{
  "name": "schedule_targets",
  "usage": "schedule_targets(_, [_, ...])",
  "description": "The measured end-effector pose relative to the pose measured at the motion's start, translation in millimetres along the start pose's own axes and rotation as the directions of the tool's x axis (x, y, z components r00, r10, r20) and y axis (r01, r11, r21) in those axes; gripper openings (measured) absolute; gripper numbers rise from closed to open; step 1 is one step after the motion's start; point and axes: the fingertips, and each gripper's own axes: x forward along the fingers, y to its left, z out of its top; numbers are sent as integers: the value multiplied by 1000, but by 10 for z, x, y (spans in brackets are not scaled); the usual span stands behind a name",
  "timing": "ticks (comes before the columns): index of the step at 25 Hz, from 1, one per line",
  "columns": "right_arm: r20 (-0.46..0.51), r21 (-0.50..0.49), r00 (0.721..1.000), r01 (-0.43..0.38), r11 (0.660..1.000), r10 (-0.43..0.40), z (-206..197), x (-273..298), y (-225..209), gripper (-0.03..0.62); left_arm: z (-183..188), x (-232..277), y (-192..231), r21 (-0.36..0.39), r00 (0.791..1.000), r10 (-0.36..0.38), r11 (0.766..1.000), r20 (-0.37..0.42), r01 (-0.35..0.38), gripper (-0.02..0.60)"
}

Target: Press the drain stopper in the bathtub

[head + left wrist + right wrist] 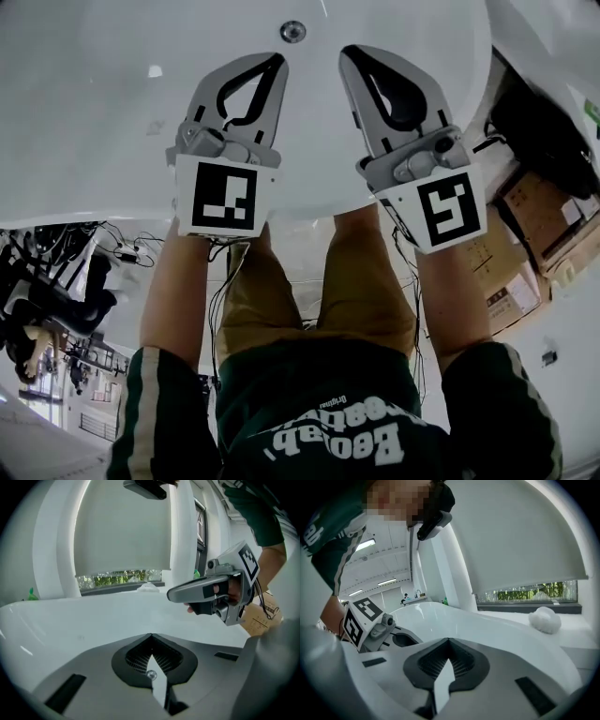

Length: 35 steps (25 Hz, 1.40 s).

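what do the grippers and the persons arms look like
The left gripper and right gripper match: grey tapered jaws with black ribbed pads inside, each backed by a white cube bearing black square markers. Thin black cables trail down from them. The sleeves are short, dark green with pale stripes.

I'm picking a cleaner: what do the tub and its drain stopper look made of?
Bathtub: glossy white, likely acrylic or enamel; it carries soft light reflections. Drain stopper: seemingly polished chrome-like metal; a small silvery disc with bright glints.
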Motion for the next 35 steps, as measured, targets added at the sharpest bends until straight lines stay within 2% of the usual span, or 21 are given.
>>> schedule_targets(7, [-58, 1, 998, -15, 1000, 15, -664, 316, -257, 11, -685, 719, 81, -19, 992, -13, 1000, -127, 11, 6])
schedule_targets(12, [-102, 37, 995, -20, 999, 23, -1002, 466, -402, 11, -1185, 1202, -7, 65, 972, -18, 997, -234, 34, 6])
schedule_targets(16, [-102, 47, 995, -16, 999, 21, -1102, 527, -501, 11, -1552, 1562, -5, 54, 956, -15, 998, -293, 33, 6])
schedule_targets(21, [-118, 81, 993, 32, 996, -22, -1206, 528, -580, 11, -2070, 1912, 40, 87, 927, -21, 995, -375, 58, 6])
schedule_targets(24, [-122, 70, 992, 28, 997, -20, -1224, 569, -621, 11, -2261, 2120, 65, 79, 909, -29, 994, -415, 68, 6])
schedule_targets(29, [-176, 129, 984, 54, 990, -30, -1340, 556, -636, 11, -2597, 2355, 47, 44, 880, -53, 996, -472, 83, 6])
schedule_targets(35, [-174, 126, 983, 74, 989, -52, -1325, 556, -664, 11, -2933, 2525, -69, 81, 843, -70, 988, -533, 134, 6])
